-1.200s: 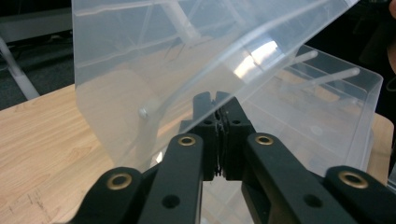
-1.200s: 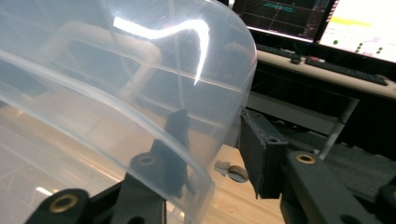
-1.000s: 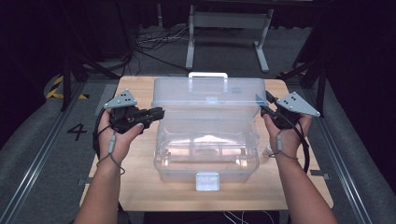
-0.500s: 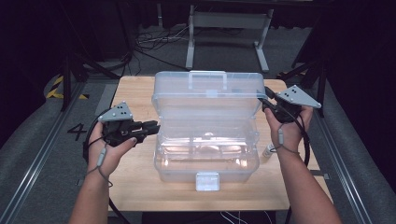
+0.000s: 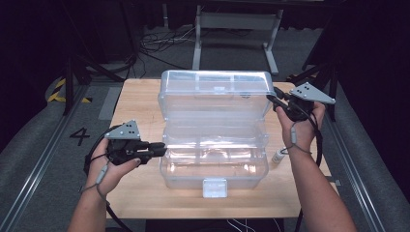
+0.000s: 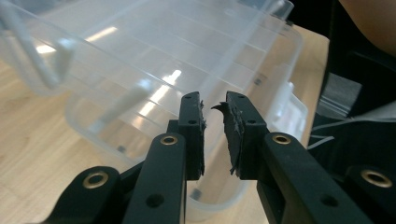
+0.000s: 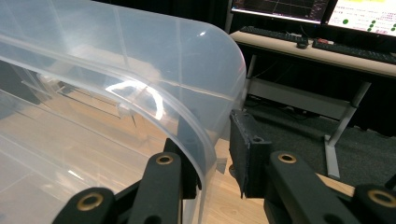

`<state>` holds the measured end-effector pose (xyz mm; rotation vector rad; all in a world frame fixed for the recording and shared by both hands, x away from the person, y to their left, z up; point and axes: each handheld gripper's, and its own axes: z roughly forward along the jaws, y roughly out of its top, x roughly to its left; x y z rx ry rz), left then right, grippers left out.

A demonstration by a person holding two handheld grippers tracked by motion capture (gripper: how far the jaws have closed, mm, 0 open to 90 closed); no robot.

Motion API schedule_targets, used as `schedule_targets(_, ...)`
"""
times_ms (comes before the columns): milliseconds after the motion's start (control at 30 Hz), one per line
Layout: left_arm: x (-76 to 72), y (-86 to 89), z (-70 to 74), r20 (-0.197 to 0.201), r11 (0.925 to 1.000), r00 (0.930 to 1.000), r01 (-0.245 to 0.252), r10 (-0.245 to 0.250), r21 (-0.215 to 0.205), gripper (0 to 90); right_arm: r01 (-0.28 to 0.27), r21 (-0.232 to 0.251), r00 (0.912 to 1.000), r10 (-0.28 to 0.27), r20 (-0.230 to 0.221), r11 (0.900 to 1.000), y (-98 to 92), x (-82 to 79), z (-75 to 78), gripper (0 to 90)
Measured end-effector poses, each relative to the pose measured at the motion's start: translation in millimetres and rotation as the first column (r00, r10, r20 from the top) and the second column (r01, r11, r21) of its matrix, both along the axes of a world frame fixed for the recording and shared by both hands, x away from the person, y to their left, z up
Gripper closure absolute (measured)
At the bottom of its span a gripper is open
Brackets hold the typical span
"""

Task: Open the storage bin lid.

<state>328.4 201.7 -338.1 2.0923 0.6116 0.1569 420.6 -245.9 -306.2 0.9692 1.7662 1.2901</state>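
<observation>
Right tongs (image 5: 272, 98) straddle the clear box's raised lid (image 5: 215, 92) edge, closing; left tongs (image 5: 162, 147) gape empty.

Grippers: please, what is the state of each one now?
Left gripper: open, narrow gap, holding nothing.
Right gripper: jaws have been closing around the clear box lid's edge; grip cannot be told.

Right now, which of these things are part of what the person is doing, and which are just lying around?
In use:
clear plastic box
its raised lid, its edge between the right gripper's jaws
left gripper, beside the box's side wall, jaws slightly apart on nothing

Lying about:
small white tube on the wooden table
metal stand behind the table
</observation>
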Motion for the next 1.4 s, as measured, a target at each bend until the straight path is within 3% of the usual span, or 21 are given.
schedule_targets(167,-2.3,-2.9,-6.1,-0.027,0.9993,0.9991,0.034,-0.034,0.017,76.6,-0.001,0.0,0.9999,0.001,-0.012,1.0,-0.2,2.4,1.4,74.0)
schedule_targets(300,-3.7,-7.8,-13.5,-0.06,0.9947,0.9949,0.085,-0.082,0.057,77.2,-0.002,0.0,0.9998,0.002,-0.019,1.0,-0.4,4.1,2.2,74.0)
schedule_targets(367,-4.3,-11.6,-16.5,-0.071,0.9905,0.9919,0.11,-0.105,0.082,77.4,-0.003,0.0,0.9998,0.003,-0.02,1.0,-0.4,4.3,2.4,74.0)
schedule_targets(500,-3.2,-18.4,-23.7,-0.098,0.985,0.9857,0.146,-0.137,0.091,77.3,-0.004,-0.003,0.9997,0.004,-0.023,1.0,-0.5,4.5,2.8,74.0)
schedule_targets(733,0.4,-25.4,-39.3,-0.148,0.9756,0.9753,0.182,-0.164,0.122,76.8,-0.008,-0.002,0.9996,0.008,-0.027,1.0,-0.9,5.6,3.3,73.8)
schedule_targets(967,3.3,-30.5,-53.4,-0.189,0.9706,0.9703,0.182,-0.151,0.158,76.4,-0.009,-0.001,0.9994,0.009,-0.033,1.0,-1.2,7.7,4.0,73.9)
schedule_targets(1067,3.6,-32.6,-57.4,-0.208,0.9671,0.9647,0.196,-0.161,0.162,76.5,-0.01,0.001,0.9994,0.01,-0.035,1.0,-1.1,8.4,4.0,73.8)
schedule_targets(1400,3.5,-30.9,-60.6,-0.215,0.9712,0.9625,0.197,-0.166,0.134,76.5,-0.008,0.004,0.999,0.008,-0.043,1.0,-1.2,10.5,4.8,73.9)
